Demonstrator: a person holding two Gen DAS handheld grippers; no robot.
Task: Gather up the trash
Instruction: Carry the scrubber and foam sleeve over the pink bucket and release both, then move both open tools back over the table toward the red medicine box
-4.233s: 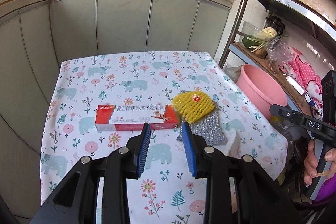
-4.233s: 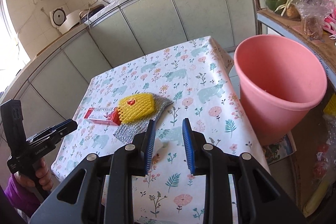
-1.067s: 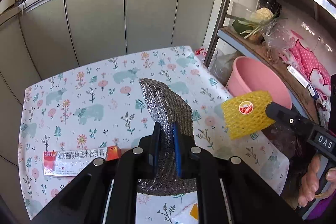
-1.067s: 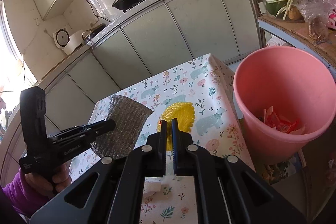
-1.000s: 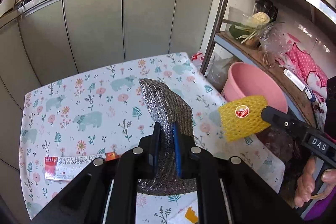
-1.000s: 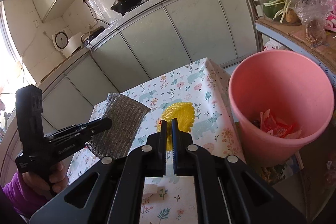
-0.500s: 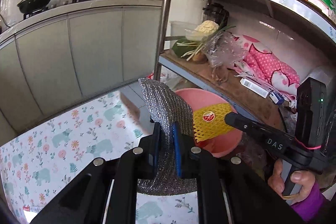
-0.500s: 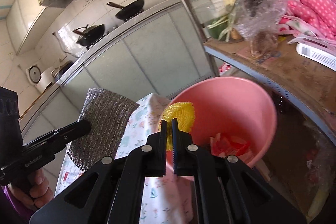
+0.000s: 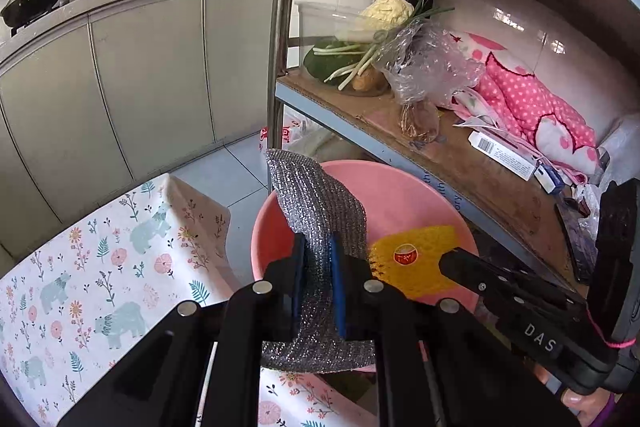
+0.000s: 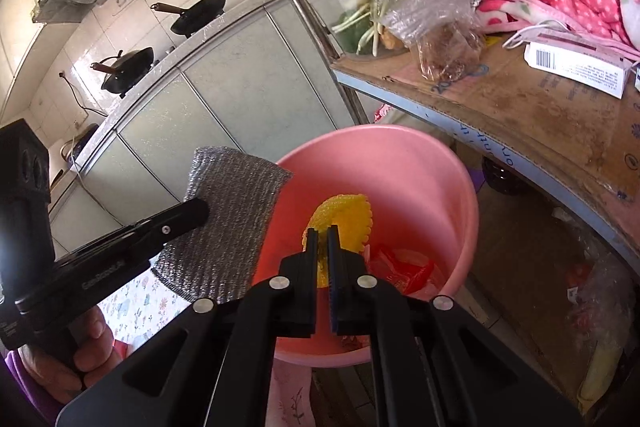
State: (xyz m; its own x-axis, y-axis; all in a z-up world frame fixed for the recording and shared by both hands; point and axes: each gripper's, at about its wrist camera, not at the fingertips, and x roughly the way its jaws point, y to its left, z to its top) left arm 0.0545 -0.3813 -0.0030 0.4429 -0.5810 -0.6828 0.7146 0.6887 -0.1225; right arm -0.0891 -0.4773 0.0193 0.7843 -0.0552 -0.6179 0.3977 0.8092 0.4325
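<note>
We have both pieces of trash up over the pink bucket [image 10: 452, 187], which fills the lower middle of the right wrist view. The relation that matters is vertical: each piece has to sit above the bucket's mouth, not over its rim. The right tool [image 10: 323, 233] is clamped on the yellow foam net [image 10: 344, 213], and that net hangs squarely over the opening, with red wrappers [image 10: 412, 275] visible on the bucket floor just right of it. The right hand looks the better placed of the two.

The left tool [image 9: 318, 251] is clamped on the silver scouring cloth [image 9: 316, 199]. In the left wrist view the cloth stands up from the tool toward the upper middle of the frame, its long axis running up and away from us, its upper end over the bucket's far left rim; a loose tail droops below the tool at bottom centre. In the right wrist view it lies left of the bucket, only its right corner overlapping the rim — so we judge it needs to come further in before release.

The net is a ribbed mesh sleeve with a small red sticker; the cloth is a limp, glittery metallic weave. The floral surface [image 9: 100, 267] sits lower left, beside the bucket
</note>
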